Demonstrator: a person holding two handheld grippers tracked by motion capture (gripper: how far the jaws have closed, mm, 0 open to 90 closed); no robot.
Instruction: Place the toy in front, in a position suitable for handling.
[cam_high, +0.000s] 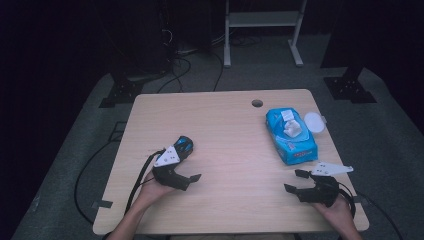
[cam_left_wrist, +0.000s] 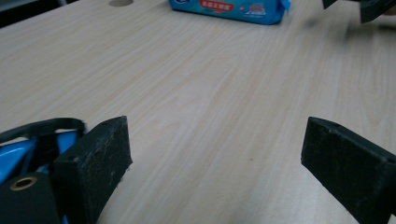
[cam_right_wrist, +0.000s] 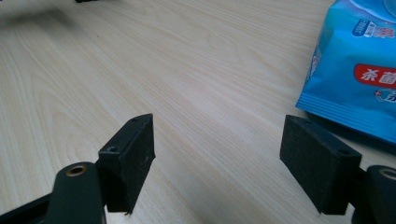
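Blue plastic wet-wipe pack (cam_high: 291, 136), lid flipped open, long axis running away along table's (cam_high: 225, 125) right side, just beyond wide-open, empty right gripper (cam_high: 295, 181); left gripper (cam_high: 192, 179) likewise open, empty, far across.

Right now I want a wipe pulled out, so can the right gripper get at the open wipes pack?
Probably yes: the right gripper has open, empty jaws, and only bare table lies between it and the wipes pack just ahead.
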